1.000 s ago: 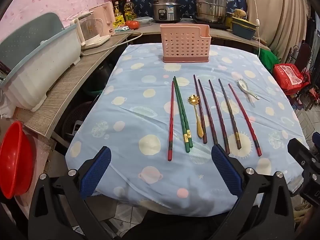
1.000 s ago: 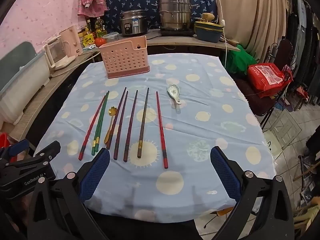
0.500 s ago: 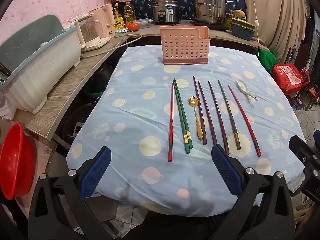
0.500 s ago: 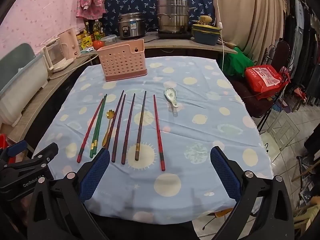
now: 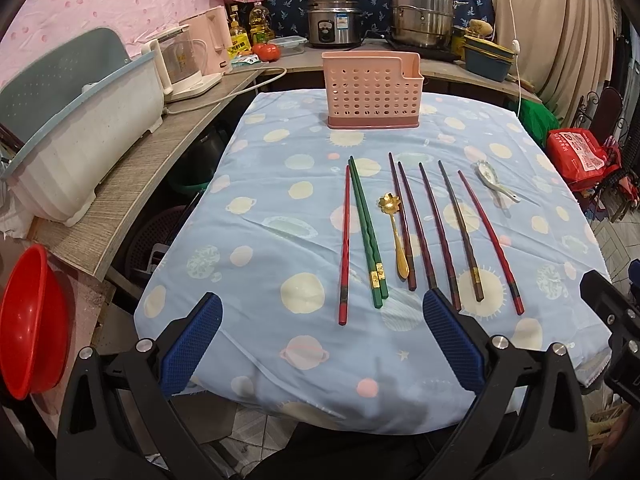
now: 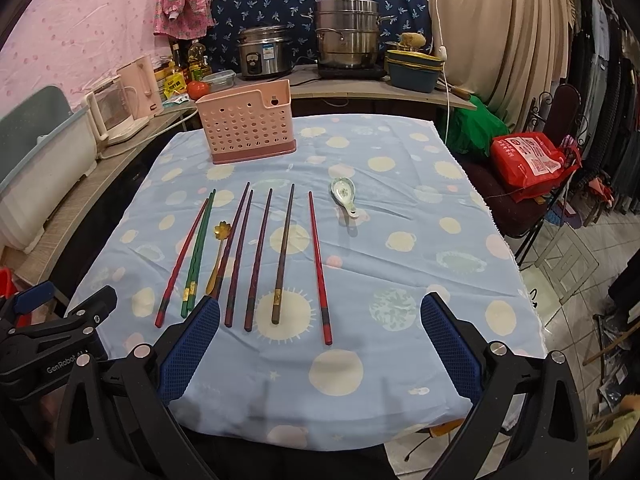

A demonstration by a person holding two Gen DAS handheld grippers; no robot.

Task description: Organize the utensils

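Several chopsticks lie side by side on the blue spotted tablecloth (image 5: 256, 240): a red one (image 5: 344, 240), a green pair (image 5: 366, 228), dark maroon ones (image 5: 426, 220) and another red one (image 5: 490, 240). A gold flower spoon (image 5: 394, 228) rests among them, and a white ceramic spoon (image 5: 494, 184) lies to the right. A pink perforated utensil holder (image 5: 372, 88) stands upright at the far end. My left gripper (image 5: 320, 340) hovers open over the near table edge. My right gripper (image 6: 320, 340) is open too, above the near edge, with the red chopstick (image 6: 319, 264) and the holder (image 6: 248, 124) ahead.
A wooden counter (image 5: 160, 152) runs along the left with a grey dish rack (image 5: 76, 128) and a kettle. A red basin (image 5: 30, 320) sits low at the left. Pots (image 5: 422, 16) stand on the back counter. A red bag (image 6: 528, 160) rests on a chair at the right.
Both grippers have drifted back and up a little, so the table looks slightly farther. Nothing on the cloth has moved and both stay open.
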